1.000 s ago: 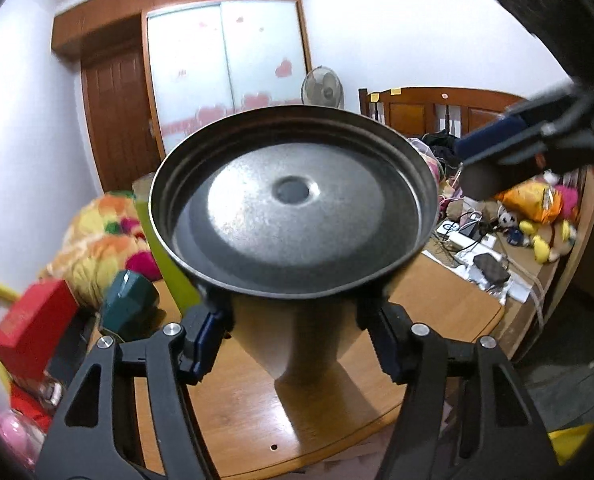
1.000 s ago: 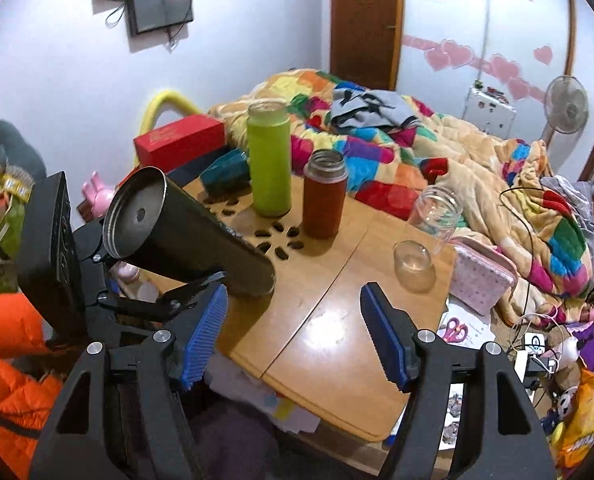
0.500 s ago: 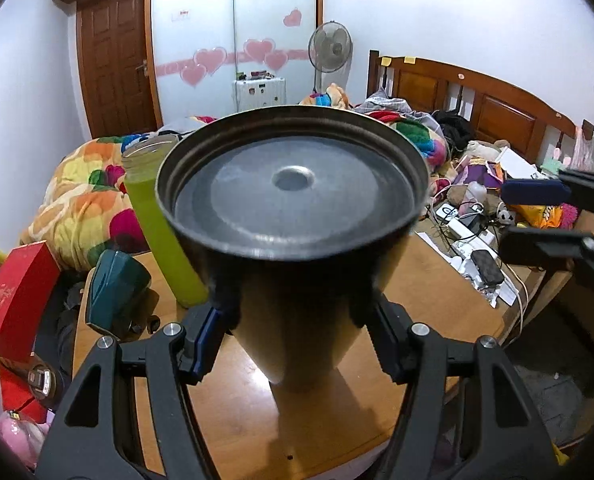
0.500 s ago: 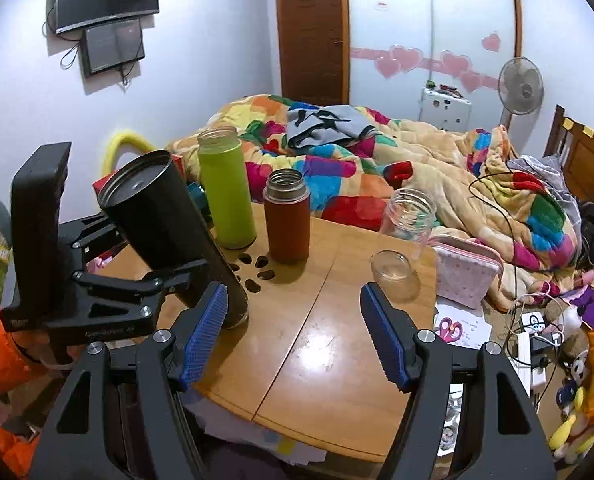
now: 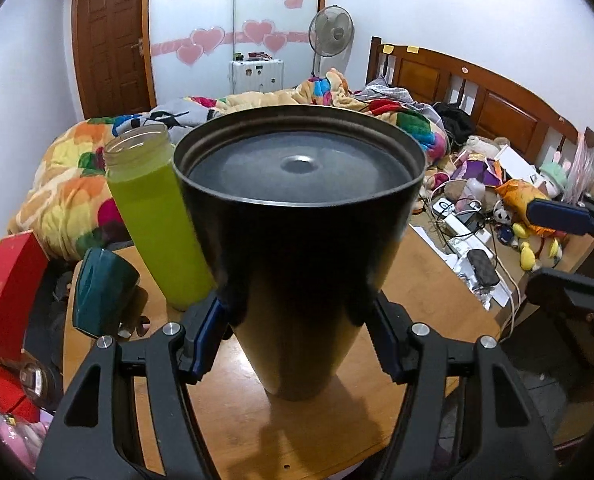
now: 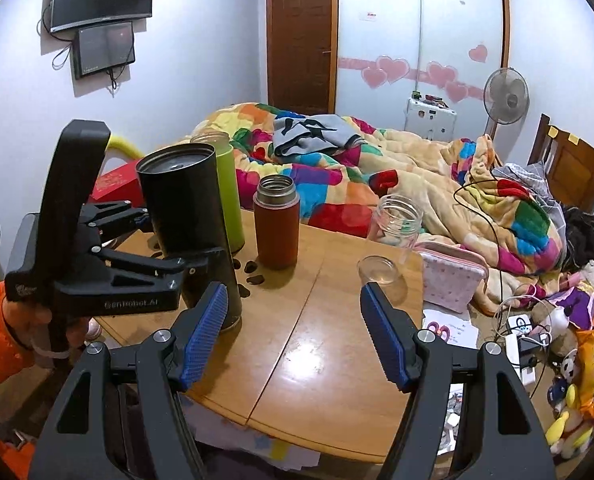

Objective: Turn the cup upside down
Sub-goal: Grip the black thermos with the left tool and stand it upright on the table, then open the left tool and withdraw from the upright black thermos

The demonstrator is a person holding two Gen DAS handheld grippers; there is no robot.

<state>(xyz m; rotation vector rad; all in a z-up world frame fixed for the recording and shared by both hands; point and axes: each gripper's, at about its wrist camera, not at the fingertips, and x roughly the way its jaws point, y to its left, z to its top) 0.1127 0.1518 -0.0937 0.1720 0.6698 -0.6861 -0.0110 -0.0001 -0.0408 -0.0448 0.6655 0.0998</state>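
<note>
A tall black metal cup (image 5: 297,248) stands upside down, nearly upright, with its mouth on the wooden table (image 5: 429,292) and its grey base facing up. My left gripper (image 5: 297,320) is shut on its sides. In the right wrist view the cup (image 6: 185,216) stands at the table's left edge, gripped at mid-height. My right gripper (image 6: 293,328) is open and empty above the table's front edge (image 6: 329,412), to the right of the cup.
A lime-green bottle (image 6: 229,196) stands just behind the cup, a brown flask (image 6: 277,224) beside it. A glass jar (image 6: 395,220), a small glass (image 6: 379,276) and a pink pouch (image 6: 453,276) sit at the right. A dark green cup (image 5: 101,292) lies at the left.
The left gripper has tilted the black cup from a steep slant to nearly upright, base up, and lowered its mouth onto the table. The right gripper stays open.
</note>
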